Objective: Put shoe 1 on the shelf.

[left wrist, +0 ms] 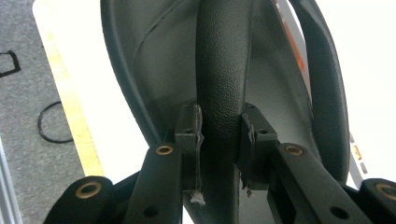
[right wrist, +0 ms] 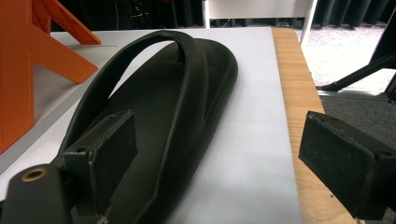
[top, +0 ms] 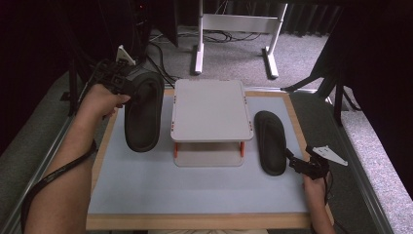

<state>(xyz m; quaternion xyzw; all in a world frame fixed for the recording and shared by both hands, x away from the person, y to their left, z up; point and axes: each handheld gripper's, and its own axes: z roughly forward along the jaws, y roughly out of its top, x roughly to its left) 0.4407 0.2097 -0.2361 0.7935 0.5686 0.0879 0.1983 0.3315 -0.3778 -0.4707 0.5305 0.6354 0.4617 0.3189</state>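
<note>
Nearest the person, along the table's (top: 195, 195) near right edge, the right hand (top: 315, 187) holds the right gripper (top: 298, 163). Its jaws are spread wide. In the right gripper view one pad (right wrist: 112, 149) sits at the heel end of the right flip-flop (top: 271, 141), and the other pad (right wrist: 341, 163) stands well apart over the wooden border (right wrist: 292, 93); neither pad presses on anything.

The right flip-flop lies flat on the pale blue tabletop, sole down, strap arching upward, just right of the small grey rack (top: 210, 109).

The rack stands at the table's centre. It has a lower shelf and a flat top shelf, joined by orange posts (top: 176, 148).

Farther back on the left, the left hand (top: 100, 100) carries the left gripper (top: 131, 90). Its jaws are pinched on the strap (left wrist: 222, 93) of the left flip-flop (top: 143, 112); in the left gripper view both pads press the strap from either side. The left flip-flop hangs tilted above the table's left edge, clear of the surface, with its footbed facing the rack.

Beyond the table lie grey carpet (top: 234, 53), loose cables and a white table frame (top: 238, 24).
</note>
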